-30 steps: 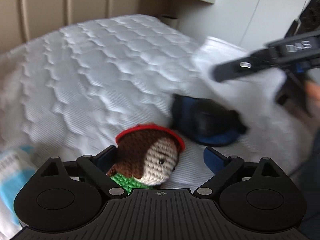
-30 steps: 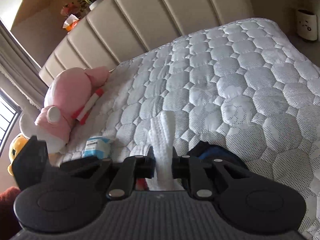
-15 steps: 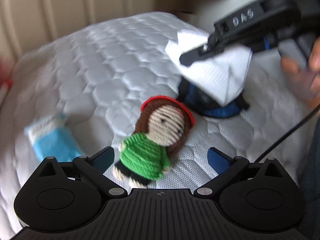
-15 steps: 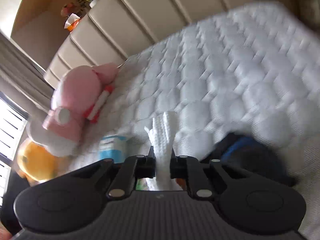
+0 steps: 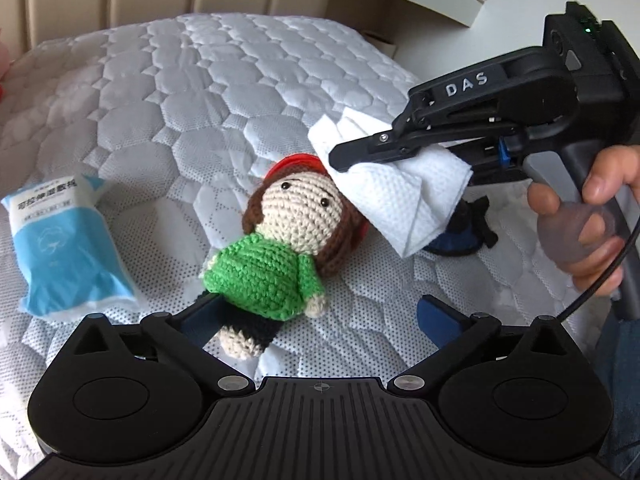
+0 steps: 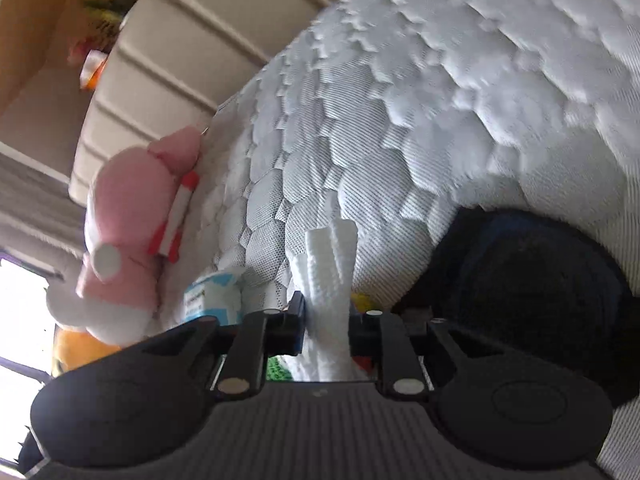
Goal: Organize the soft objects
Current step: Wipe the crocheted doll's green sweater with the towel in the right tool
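Crochet doll [image 5: 276, 256] lies on the quilted mattress [image 5: 192, 92], mid-frame in left wrist view, feet twd the left gripper [image 5: 320, 316], w/ one leg over that gripper's left finger. Tissue pack [image 5: 64, 244] lies left of doll, apart from it; dark pouch [image 5: 460, 236] lies right of doll's head, partly behind the folded cloth [image 5: 404, 192], which hangs above both in the right gripper [image 6: 326, 316]. Right wrist view: plush toy [image 6: 132, 232] at mattress's left edge, by headboard [image 6: 168, 60], tissue pack just right of it.

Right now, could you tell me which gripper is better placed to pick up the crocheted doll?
Left, probably: the left gripper is open with the doll just ahead, while the right gripper is shut on the white cloth.
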### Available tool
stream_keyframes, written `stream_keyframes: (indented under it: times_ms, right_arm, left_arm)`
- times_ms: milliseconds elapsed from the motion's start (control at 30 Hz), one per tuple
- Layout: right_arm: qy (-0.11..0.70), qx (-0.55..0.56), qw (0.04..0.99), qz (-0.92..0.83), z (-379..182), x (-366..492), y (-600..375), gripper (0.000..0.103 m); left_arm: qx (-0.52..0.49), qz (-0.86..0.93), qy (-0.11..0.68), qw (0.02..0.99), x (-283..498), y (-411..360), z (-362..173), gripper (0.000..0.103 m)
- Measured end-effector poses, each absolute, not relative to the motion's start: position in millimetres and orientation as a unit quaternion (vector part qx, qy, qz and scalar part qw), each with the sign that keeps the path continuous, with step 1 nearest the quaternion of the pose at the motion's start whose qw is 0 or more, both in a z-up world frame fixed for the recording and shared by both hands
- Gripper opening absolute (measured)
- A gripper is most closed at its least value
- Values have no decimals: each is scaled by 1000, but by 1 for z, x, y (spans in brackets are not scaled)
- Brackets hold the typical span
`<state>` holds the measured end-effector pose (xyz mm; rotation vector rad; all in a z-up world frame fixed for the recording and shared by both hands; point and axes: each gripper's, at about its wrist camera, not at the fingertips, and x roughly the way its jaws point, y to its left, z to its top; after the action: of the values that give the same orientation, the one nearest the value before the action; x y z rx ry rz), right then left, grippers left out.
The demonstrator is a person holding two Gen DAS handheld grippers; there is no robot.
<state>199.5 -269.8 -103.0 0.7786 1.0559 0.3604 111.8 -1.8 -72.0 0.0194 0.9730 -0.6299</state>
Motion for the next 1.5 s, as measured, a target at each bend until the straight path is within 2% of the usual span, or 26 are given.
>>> stream_keyframes:
  times_ms: [67,167,233,333,467,600,767,867,967,1167,1367,1500]
  right_arm:
    - [479,361,787,146,-98,196,-275,9]
    - [423,231,865,137,-62,184,-258,9]
    - [395,198,876,192,-45,177,-239,9]
    - [408,193,855,256,-47,177,-210,9]
    - [451,93,848,262,-74,171,-174,9]
    - [478,44,834,272,-88,161,-157,12]
    - [499,101,823,252,-83,163,-174,12]
    - [464,106,842,253,-71,164,-173,12]
    - [472,147,826,271,-76,180,-158,12]
    - [513,116,797,296,-106,182,-125,12]
    - [544,80,770,324,-108,167,-125,12]
    - [525,177,771,315,-97,174,-153,13]
  left_arm:
    - [16,-299,458,837,111,-4,-74,103]
    - [1,-300,465,833,110,-5,-77,103]
    - [-3,-299,467,832,108,-6,-76,103]
    - [6,-301,477,826,107,-6,-73,103]
    - [30,-260,526,809,107,11,-68,103]
    - [16,-222,535,815,109,34,-64,103]
    - [-46,-218,553,803,121,46,-73,103]
    - [-32,-217,553,803,121,42,-75,103]
    - [-18,-224,546,807,120,35,-71,103]
    - [26,-213,564,798,114,25,-84,103]
    - [30,-223,565,794,114,25,-89,103]
    - [15,-221,566,794,116,31,-90,103]
